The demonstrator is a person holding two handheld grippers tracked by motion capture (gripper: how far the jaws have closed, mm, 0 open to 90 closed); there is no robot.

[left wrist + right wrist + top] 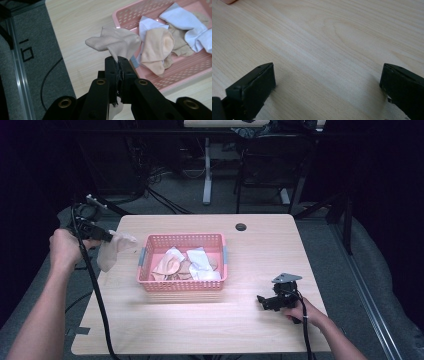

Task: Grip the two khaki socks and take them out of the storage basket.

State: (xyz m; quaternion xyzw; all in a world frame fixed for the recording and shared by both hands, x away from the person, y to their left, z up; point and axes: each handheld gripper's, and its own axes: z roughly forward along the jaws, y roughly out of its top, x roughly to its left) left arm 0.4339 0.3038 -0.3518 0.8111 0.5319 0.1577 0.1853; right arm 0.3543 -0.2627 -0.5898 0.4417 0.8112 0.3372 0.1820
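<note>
Peach sock (117, 41), soft and crumpled, hangs pinched in the left hand-held gripper (119, 61).

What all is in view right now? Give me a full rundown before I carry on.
held sock: one, peach, clamped in the left gripper, hanging left of the basket
basket: one, pink, perforated, table centre
socks in basket: several, white, peach and tan, piled inside
table: one, light wood
cable hole: one, dark, far table edge
left gripper: black, jaws shut on the sock
right gripper: black, jaws open, low over the table at the right
</note>
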